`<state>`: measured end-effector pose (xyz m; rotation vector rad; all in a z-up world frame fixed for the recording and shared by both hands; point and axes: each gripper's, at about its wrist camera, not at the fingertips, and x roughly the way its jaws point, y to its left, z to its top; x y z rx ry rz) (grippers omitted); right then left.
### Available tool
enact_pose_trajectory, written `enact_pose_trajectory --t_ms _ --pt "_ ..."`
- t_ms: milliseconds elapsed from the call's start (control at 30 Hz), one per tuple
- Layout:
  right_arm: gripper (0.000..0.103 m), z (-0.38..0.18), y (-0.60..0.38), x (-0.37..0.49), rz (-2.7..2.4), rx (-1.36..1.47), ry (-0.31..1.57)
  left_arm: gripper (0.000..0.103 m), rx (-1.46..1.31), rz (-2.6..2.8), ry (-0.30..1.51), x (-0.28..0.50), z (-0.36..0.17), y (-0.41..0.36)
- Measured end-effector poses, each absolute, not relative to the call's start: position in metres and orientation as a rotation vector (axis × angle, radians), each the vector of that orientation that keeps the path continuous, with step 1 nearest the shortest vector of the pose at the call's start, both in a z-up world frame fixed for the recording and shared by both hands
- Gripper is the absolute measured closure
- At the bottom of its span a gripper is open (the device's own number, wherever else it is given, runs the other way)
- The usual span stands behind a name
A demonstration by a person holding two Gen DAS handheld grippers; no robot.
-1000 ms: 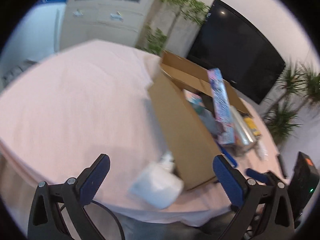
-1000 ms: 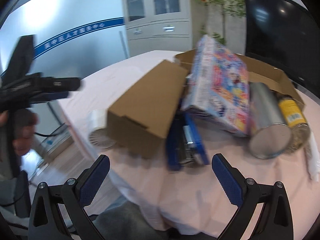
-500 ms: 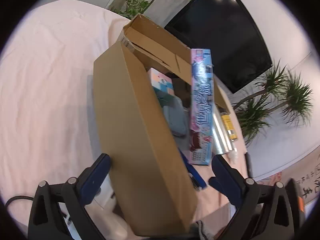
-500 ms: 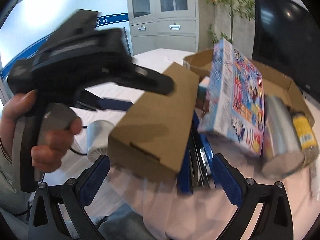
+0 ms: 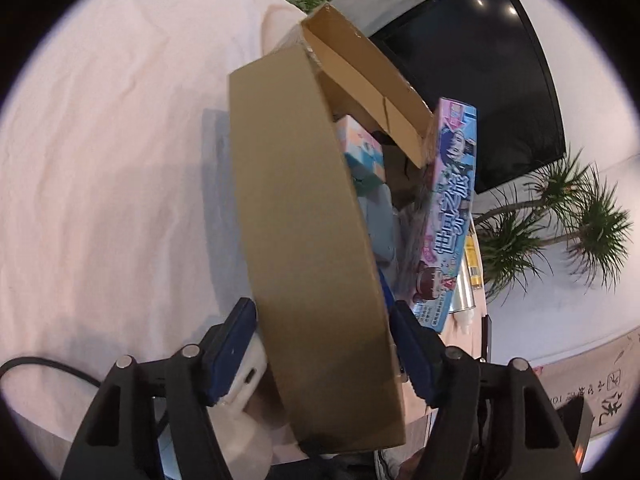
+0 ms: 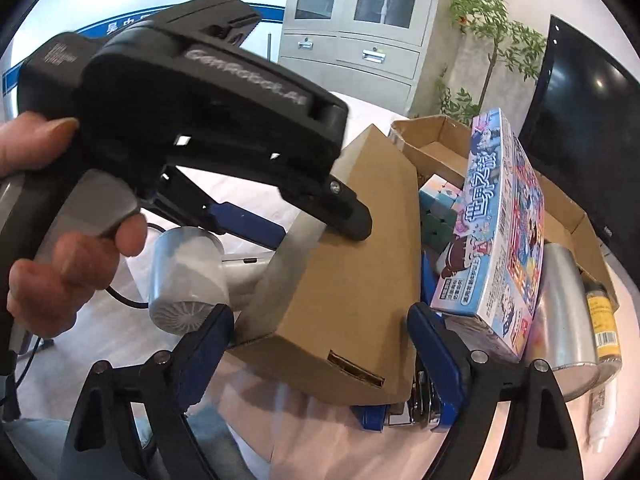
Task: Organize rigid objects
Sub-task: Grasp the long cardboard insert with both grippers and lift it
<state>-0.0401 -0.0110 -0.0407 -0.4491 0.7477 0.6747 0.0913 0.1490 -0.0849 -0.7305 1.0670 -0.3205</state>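
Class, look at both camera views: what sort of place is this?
Probably an office or meeting room: a grey metal cabinet with glass doors, a large black wall screen, potted green plants, and a pink-clothed table.

The left claw (image 5: 320, 350) points steeply down, its blue pads on either side of a cardboard flap; its jaws have just been closing and the pads sit right at the flap's two faces. A bare hand (image 6: 60, 232) wraps the left claw's handle. The right claw (image 6: 320, 352) also tilts down; its jaws have just been closing, standing apart around the flap's near end without clearly touching it.
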Motion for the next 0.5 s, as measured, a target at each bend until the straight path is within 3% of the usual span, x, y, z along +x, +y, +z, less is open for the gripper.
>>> enact_pose_trajectory --t_ms 233,400,500 --pt "0.017 -0.070 0.016 -0.062 0.595 -0.738 0.633 0.035 -0.695 -0.303 1.048 0.095 -0.079 0.135" --pt "0.027 -0.054 -0.006 -0.035 0.680 -0.392 0.755 0.045 -0.667 -0.428 0.978 0.083 -0.050 0.120" --pt "0.032 -0.051 -0.035 -0.008 0.794 -0.006 0.894 0.047 -0.606 -0.468 0.912 0.081 -0.029 0.105"
